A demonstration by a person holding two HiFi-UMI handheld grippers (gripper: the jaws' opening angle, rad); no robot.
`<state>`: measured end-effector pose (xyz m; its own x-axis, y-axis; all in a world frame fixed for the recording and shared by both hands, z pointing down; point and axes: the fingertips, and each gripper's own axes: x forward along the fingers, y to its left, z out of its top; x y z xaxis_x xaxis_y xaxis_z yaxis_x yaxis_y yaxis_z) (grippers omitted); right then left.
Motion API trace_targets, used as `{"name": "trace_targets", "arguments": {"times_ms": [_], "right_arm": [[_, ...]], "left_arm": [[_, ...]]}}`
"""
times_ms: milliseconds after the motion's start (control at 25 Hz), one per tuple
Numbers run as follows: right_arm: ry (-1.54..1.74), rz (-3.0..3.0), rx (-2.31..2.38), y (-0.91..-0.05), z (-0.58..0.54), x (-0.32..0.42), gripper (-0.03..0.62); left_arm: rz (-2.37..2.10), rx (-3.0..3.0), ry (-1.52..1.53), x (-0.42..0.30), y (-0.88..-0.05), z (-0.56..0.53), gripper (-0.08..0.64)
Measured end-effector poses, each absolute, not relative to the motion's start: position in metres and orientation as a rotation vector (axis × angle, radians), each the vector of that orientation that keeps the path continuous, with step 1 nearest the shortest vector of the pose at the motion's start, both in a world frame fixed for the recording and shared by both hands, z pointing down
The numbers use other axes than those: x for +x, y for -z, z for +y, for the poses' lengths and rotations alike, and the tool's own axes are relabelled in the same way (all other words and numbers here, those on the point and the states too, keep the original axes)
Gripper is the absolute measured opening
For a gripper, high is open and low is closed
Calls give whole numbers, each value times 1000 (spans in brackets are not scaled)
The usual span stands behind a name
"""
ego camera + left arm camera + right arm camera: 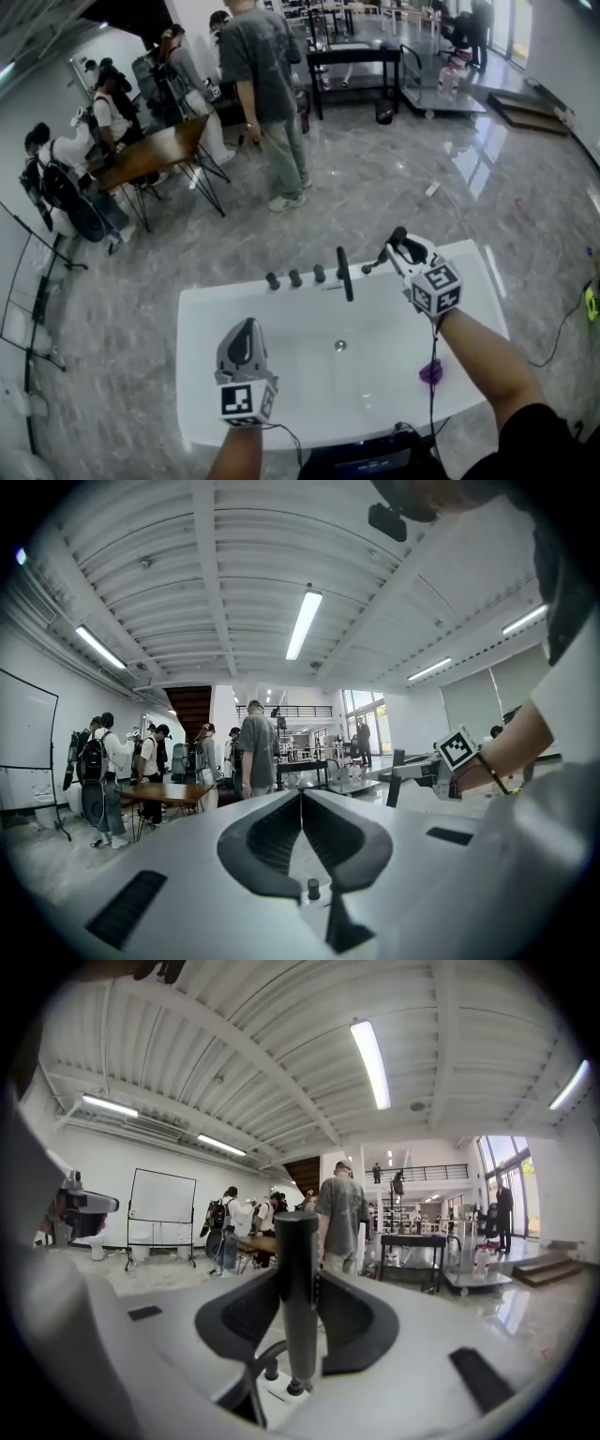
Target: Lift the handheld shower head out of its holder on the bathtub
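Observation:
A white bathtub [206, 309] fills the lower middle of the head view, with three dark knobs [295, 277] and a dark spout [345, 272] on its far rim. At the rim's right end my right gripper [401, 246] is shut on the dark grey handheld shower head [396, 234]. In the right gripper view the shower head [297, 1279] stands upright between the pads [349, 1321] of that gripper [298, 1274], and its hose [251, 1365] curves down to the deck. My left gripper [246, 339] hovers over the basin, and its jaws [302, 795] meet with nothing between them.
Several people stand beyond the tub around a brown folding table [155, 150]. One person [267, 94] in grey stands closest. A black cart [352, 56] and a metal trolley [441, 89] stand farther back. The drain [340, 345] lies mid-basin. A purple object [430, 372] sits on the near rim.

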<state>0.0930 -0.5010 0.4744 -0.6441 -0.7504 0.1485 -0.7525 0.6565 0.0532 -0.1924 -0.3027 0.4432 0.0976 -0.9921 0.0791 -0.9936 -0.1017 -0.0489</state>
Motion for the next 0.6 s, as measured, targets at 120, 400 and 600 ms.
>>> {"name": "trace_targets", "arguments": {"times_ms": [120, 400, 600], "right_arm": [[3, -2744, 1246, -451, -485, 98, 138], [95, -2751, 1265, -418, -460, 128, 138], [90, -2769, 1279, -393, -446, 134, 138]], "left_arm": [[-2073, 2348, -150, -181, -442, -303, 15], [-2035, 2394, -168, -158, -430, -300, 15], [-2032, 2417, -139, -159, -410, -297, 15]]}}
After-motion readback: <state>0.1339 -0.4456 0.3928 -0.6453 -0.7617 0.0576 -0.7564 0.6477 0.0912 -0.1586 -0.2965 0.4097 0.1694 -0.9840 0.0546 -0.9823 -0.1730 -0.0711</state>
